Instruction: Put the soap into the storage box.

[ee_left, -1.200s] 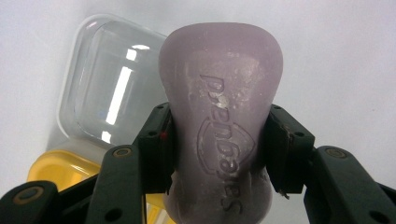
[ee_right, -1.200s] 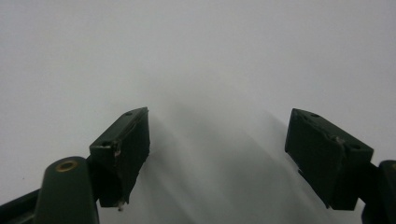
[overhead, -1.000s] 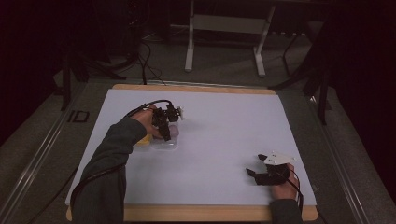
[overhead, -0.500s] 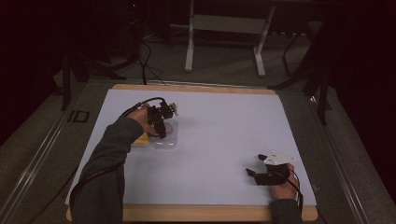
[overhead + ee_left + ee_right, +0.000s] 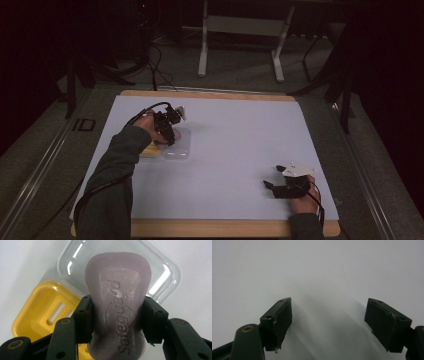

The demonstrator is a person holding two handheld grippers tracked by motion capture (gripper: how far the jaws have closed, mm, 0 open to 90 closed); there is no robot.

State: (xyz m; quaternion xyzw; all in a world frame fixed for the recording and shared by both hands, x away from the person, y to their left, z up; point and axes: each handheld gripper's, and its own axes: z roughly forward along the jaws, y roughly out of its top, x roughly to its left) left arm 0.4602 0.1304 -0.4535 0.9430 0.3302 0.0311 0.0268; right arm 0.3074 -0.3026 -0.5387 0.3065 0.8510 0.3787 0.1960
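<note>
My left gripper [image 5: 116,322] is shut on a pale purple bar of soap [image 5: 117,290] with embossed lettering, held above a clear plastic lid [image 5: 160,272] and a yellow soap dish [image 5: 42,315]. From above, the left gripper [image 5: 167,131] hangs over the clear lid [image 5: 179,146] at the table's left, with the yellow dish [image 5: 150,149] just beside it. My right gripper [image 5: 272,185] rests open near the front right of the white table sheet [image 5: 240,140]. Its jaws [image 5: 328,320] stand wide apart over bare white surface.
The white sheet covers a wooden board [image 5: 210,229] whose edge shows at front and back. Beyond the table lie a dark floor, cables [image 5: 155,60] and a white stand's legs [image 5: 240,40].
My left gripper has lifted a little and drawn back toward the far left with the soap. The right gripper has stayed still.
</note>
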